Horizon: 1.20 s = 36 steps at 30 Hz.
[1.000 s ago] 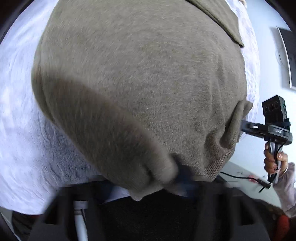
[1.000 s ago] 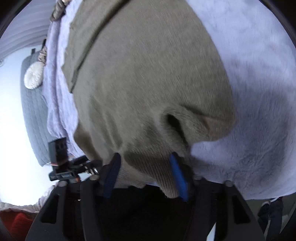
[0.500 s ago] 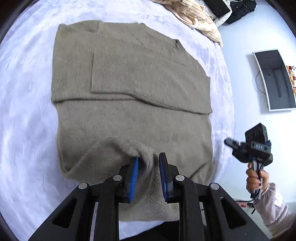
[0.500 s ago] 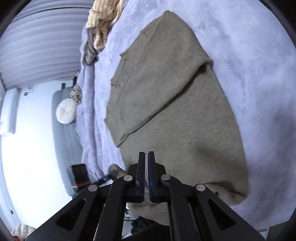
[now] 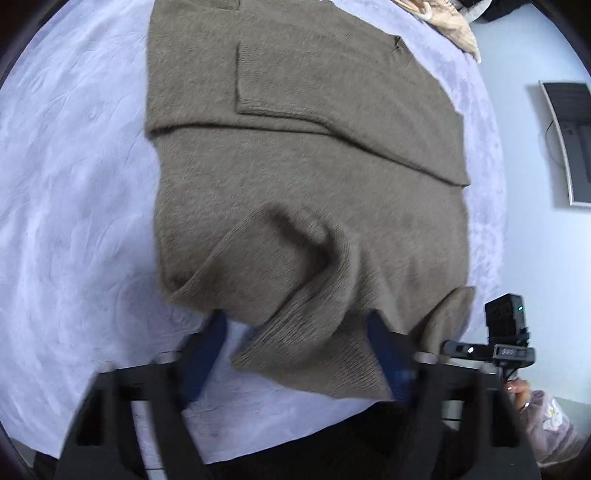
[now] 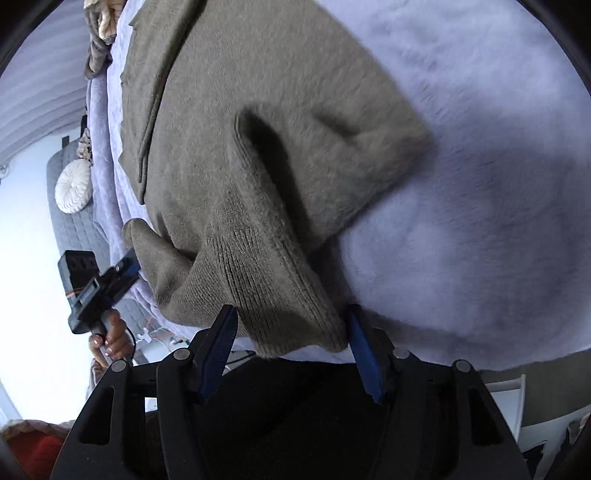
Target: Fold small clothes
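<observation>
A grey-brown sweater [image 5: 310, 155] lies spread on the lavender bed [image 5: 74, 192], its near hem rumpled. The left hand-held gripper [image 5: 295, 354] and right hand-held gripper [image 6: 288, 347] both stand wide open, blue pads either side of the hem.

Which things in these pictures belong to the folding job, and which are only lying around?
Belong to the job:
- olive sweater, sleeves folded in, hem bunched
- left gripper, open at the hem
- right gripper, open at the hem
- lavender blanket under it

Only lying around:
- beige knit garment
- round white cushion
- monitor by the wall
</observation>
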Tool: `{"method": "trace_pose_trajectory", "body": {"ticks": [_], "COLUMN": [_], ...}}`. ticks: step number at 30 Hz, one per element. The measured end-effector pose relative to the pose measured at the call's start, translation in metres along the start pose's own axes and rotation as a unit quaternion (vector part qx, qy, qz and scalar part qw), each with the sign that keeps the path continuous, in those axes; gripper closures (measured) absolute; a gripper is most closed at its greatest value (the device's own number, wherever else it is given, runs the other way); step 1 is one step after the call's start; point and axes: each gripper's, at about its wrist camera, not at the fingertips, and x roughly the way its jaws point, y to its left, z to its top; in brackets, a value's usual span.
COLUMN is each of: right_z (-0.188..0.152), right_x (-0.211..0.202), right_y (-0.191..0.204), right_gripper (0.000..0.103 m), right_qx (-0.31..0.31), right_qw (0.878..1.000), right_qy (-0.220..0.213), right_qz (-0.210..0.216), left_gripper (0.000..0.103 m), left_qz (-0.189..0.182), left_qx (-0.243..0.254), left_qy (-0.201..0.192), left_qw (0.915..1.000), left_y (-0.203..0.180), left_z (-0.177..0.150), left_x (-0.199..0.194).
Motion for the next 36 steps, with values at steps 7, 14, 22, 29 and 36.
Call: {"method": "trace_pose_trajectory", "body": {"ticks": [7,14,22,29,36], "right_z": [-0.003,0.027,0.149,0.216,0.192], "right_x": [-0.006,-0.048,-0.062,-0.037,-0.034], "right_y": [0.029,0.086,0.15,0.145,0.154], "right_gripper": [0.09,0.09,0.09,0.086,0.055], "right_qx": [-0.013,-0.038,-0.079,-0.086,-0.148], "right_qw": [0.998,0.98,0.973,0.983,0.97], "right_qy": [-0.017,-0.086,-0.144,-0.16,-0.184], "right_qz": [0.064,0.178,0.164,0.034,-0.06], "left_gripper": [0.081,0.081,0.081,0.079,0.012], "left_qz": [-0.044,-0.131,-0.067,0.071,0.089], "left_qx": [0.031,-0.024,-0.035,-0.001,0.019], "left_qy": [0.037,-0.037,-0.168,-0.211,-0.199], "left_qw": [0.9979,0.9903,0.9829,0.9748,0.9759], "left_y": [-0.02,-0.013,0.007,0.015,0.003], "left_z": [-0.008,0.01,0.087,0.114,0.104], "left_x": [0.028,-0.007,-0.057,-0.057,-0.031]}}
